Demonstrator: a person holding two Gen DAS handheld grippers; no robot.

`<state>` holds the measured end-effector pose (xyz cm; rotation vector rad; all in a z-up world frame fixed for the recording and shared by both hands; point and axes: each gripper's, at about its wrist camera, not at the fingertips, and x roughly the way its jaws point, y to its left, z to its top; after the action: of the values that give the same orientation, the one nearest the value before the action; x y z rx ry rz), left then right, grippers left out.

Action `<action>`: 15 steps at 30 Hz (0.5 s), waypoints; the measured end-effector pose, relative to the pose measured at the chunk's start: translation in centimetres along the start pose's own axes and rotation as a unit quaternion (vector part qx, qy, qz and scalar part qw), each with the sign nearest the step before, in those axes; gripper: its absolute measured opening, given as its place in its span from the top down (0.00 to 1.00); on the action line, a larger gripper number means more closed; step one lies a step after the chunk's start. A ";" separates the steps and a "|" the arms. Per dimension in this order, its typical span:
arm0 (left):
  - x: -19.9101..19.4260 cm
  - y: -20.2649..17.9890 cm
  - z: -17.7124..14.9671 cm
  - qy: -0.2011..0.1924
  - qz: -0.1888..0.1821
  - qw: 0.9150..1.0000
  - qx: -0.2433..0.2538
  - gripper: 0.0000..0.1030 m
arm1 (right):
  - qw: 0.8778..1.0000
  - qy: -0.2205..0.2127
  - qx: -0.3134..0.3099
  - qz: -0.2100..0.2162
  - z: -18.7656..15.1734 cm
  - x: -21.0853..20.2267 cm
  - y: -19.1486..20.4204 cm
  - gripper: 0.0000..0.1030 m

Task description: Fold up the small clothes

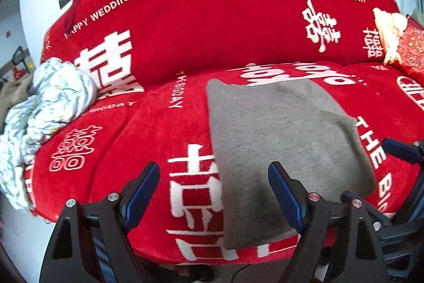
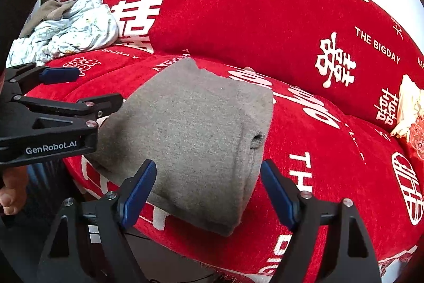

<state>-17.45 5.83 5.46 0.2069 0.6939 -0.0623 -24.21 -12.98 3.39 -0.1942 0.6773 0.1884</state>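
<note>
A grey garment [image 2: 190, 134] is seen lying folded into a compact, thick rectangle on the near seat cushion of a red sofa [image 2: 265, 25], whose cover is printed with white wedding characters and lettering. Doubled layers are shown along the garment's right edge in the right wrist view, and a small rolled opening is visible there, so the fold is judged to be largely complete. The near end of the garment is draped slightly over the front edge of the seat, probably because it was worked on from that side.

The left gripper [image 1: 214, 192] is held released above the near left edge of the garment, its blue pads spread wide with nothing pressed between them. The right gripper [image 2: 208, 191] is likewise held released over the near right corner; its jaws stand apart and no cloth is caught by the pads, though the garment's near edge is seen in the gap between them. Both tools are tilted downward toward the cushion, which suits a final check or smoothing of the stack.

A crumpled pale floral cloth [image 2: 71, 28] is heaped at the far left of the sofa, well apart from the grey piece, and is judged to be waiting its turn
</note>
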 end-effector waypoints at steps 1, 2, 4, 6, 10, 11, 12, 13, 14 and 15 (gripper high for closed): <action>0.0 0.0 -0.1 0.000 -0.002 1.000 0.000 0.18 | 1.000 0.002 0.002 -0.001 0.0 0.1 -0.2 0.19; 0.0 0.0 -0.2 0.004 -0.004 1.000 0.000 0.18 | 1.000 0.003 0.005 -0.002 0.0 0.1 -0.3 0.19; 0.0 -0.2 -0.3 0.009 -0.010 1.000 0.005 0.18 | 1.000 0.006 0.012 -0.003 0.1 0.1 -0.5 0.19; 0.1 -0.3 -0.3 0.013 0.001 1.000 0.007 0.18 | 1.000 0.010 0.016 -0.005 0.1 0.2 -0.6 0.19; -0.4 -0.3 -0.3 0.004 -0.001 1.000 0.005 0.18 | 1.000 0.013 0.019 -0.006 0.1 0.2 -0.7 0.19; -0.5 -0.2 -0.2 0.002 0.000 1.000 0.004 0.18 | 1.000 0.012 0.019 -0.007 0.1 0.2 -0.7 0.19; -0.7 -0.1 -0.2 -0.001 -0.001 1.000 0.003 0.18 | 1.000 0.013 0.021 -0.008 0.1 0.1 -0.7 0.19; -0.8 0.0 -0.2 -0.003 -0.003 1.000 0.001 0.18 | 1.000 0.013 0.022 -0.008 0.1 0.1 -0.8 0.19; -0.9 0.1 -0.2 -0.004 -0.004 1.000 -0.001 0.18 | 1.000 0.013 0.023 -0.010 0.1 0.0 -0.8 0.19; -1.0 0.3 -0.1 -0.005 -0.005 1.000 -0.003 0.18 | 1.000 0.013 0.025 -0.012 0.2 -0.1 -0.9 0.19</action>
<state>-18.27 6.11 6.05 0.1978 0.6853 -0.0708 -23.95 -13.77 3.65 -0.1566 0.7042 0.1455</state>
